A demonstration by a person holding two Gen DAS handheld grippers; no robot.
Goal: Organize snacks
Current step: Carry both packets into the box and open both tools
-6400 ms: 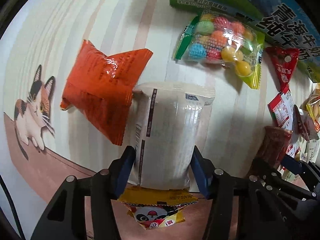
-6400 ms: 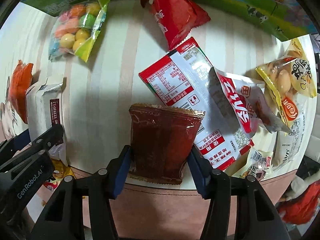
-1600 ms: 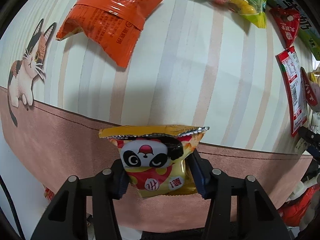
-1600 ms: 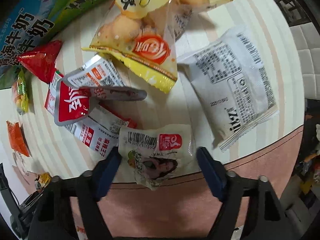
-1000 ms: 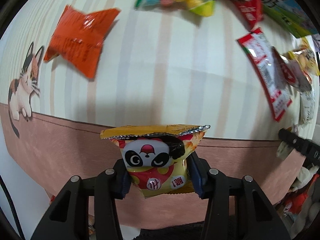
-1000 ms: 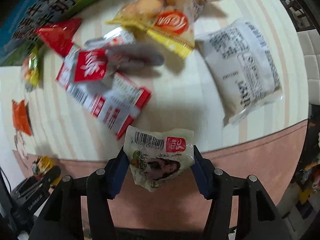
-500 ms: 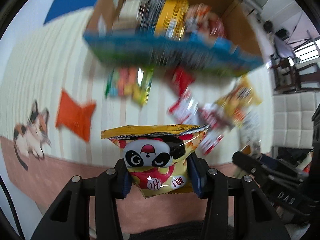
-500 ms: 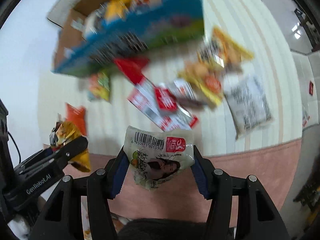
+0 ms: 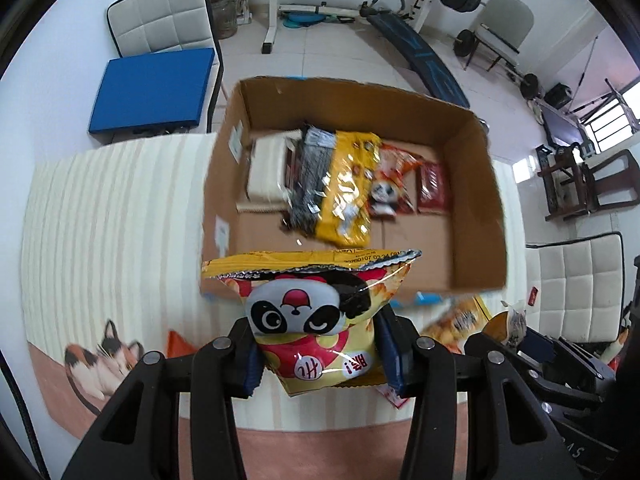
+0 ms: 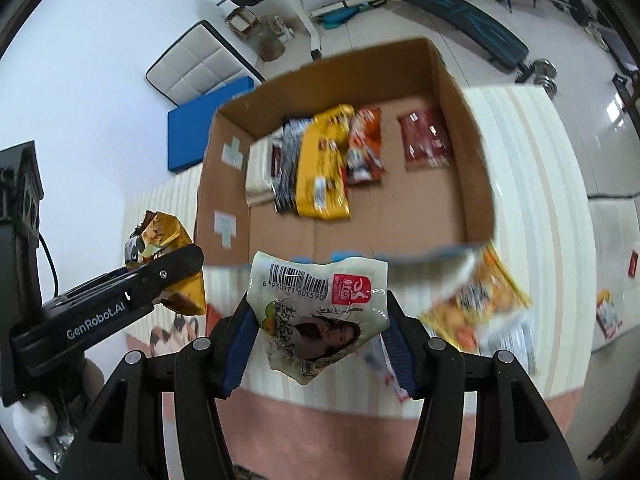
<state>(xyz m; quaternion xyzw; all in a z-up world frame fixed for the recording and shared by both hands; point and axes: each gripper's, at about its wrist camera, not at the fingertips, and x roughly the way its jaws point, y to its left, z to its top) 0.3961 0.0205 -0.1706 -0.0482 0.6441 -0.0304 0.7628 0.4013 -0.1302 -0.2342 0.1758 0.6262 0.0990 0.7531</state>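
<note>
My left gripper is shut on a yellow panda snack bag, held in the air in front of the cardboard box. My right gripper is shut on a white snack packet with a barcode and a red logo, also lifted before the box. The box holds several packets: a yellow bag, a dark red packet, a white pack. In the right wrist view the left gripper with its yellow bag shows at the left.
The box stands on a striped mat with a cat picture. Loose snacks lie right of and below the box, among them an orange-yellow bag. Beyond the table stand white chairs, a blue cushion and gym equipment.
Both grippers have risen high above the table with their packets and tilted up. The box's inside has come into view; the loose snacks have dropped low in both views.
</note>
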